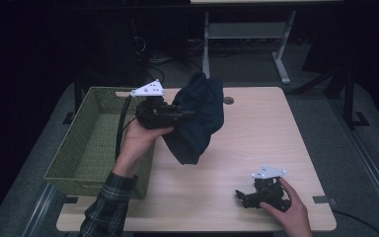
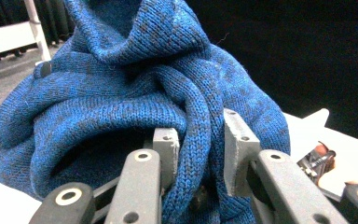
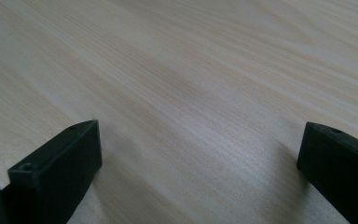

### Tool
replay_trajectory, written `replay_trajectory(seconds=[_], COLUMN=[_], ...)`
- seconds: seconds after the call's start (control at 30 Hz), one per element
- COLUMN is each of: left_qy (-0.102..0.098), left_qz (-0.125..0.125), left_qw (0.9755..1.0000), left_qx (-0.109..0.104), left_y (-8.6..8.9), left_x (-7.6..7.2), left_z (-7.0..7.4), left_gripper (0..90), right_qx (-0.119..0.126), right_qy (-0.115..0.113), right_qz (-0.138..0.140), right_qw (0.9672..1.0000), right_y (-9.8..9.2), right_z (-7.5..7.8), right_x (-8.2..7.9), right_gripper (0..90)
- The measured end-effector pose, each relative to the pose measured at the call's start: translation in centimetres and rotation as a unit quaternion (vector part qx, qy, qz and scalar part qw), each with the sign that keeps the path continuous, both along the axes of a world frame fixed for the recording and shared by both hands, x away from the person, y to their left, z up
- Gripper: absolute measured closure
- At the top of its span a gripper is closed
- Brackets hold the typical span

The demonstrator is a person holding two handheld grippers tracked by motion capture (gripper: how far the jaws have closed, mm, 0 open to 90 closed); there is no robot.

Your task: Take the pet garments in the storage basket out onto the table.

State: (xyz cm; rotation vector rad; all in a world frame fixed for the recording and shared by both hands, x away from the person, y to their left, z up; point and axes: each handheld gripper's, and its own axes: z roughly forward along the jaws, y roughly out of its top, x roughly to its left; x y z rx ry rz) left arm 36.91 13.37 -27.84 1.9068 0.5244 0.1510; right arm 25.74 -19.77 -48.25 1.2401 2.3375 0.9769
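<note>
A dark blue knitted garment (image 1: 197, 116) hangs above the table's middle, bunched and drooping, its lower end near the tabletop. My left gripper (image 1: 185, 113) is shut on a fold of it and holds it up beside the basket. In the left gripper view a thick roll of the blue knit (image 2: 121, 93) is pinched between the two grey pads (image 2: 165, 154). My right gripper (image 1: 242, 196) rests low at the table's front right, jaws wide open with bare wood between its fingers (image 3: 60, 168).
A green woven basket (image 1: 86, 143) stands on the table's left part, next to my left hand. The light wooden table (image 1: 266, 133) has a round cable hole (image 1: 228, 100) at the back. A white desk frame (image 1: 246, 34) stands on the floor behind.
</note>
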Motion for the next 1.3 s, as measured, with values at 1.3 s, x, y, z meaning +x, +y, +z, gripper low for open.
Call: replay_trajectory(seconds=[1.3], left_qy=[0.074], left_qz=[-0.042], left_qw=[0.9874], left_qx=[0.133], left_y=[-12.9], left_x=[2.9], left_z=[-14.5], left_gripper=[69.7], right_qx=[0.000], right_qy=[0.001], right_qz=[0.000], right_qw=[1.0000], right_y=[0.0], right_z=[0.0], right_x=[0.0], right_gripper=[0.0])
